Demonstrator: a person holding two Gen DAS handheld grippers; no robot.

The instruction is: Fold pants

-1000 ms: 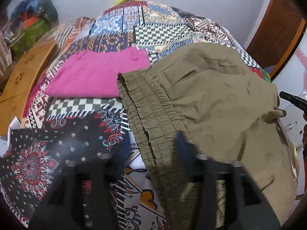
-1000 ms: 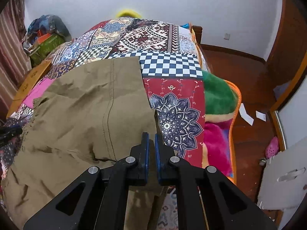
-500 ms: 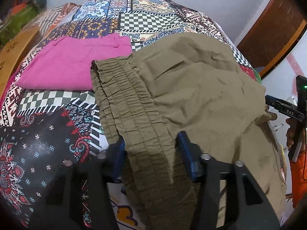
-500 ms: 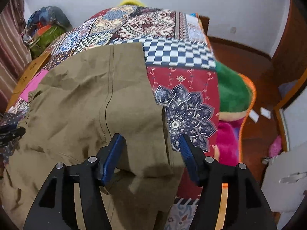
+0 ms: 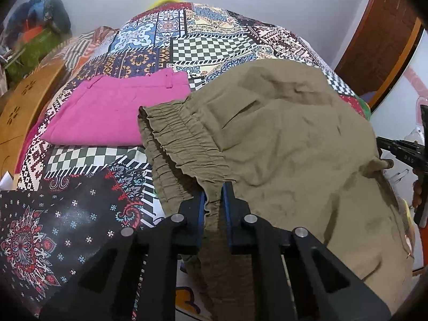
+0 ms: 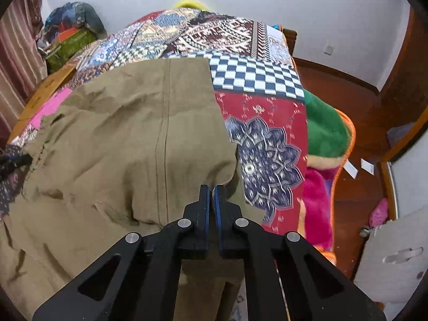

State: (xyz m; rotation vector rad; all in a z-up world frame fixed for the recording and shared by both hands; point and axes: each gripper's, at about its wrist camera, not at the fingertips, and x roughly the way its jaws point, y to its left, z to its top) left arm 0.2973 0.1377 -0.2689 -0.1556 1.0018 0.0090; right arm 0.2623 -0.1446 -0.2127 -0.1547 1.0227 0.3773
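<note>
Olive pants [image 5: 281, 133] lie on the patchwork bed [image 5: 208, 45], long axis across it: waistband toward the pink pants [image 5: 117, 112], legs toward the bed's right edge. Left gripper [image 5: 214, 200] has just clamped the elastic waistband. Right gripper [image 6: 211, 200] has just closed on leg fabric; the pinch itself is hidden. Near hem is cut off.

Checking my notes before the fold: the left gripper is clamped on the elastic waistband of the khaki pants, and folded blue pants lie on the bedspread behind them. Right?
Not quite: the folded pants behind are pink, not blue, as the left wrist view shows. The left gripper is indeed clamped on the elastic waistband of the khaki pants on the bedspread.
</note>
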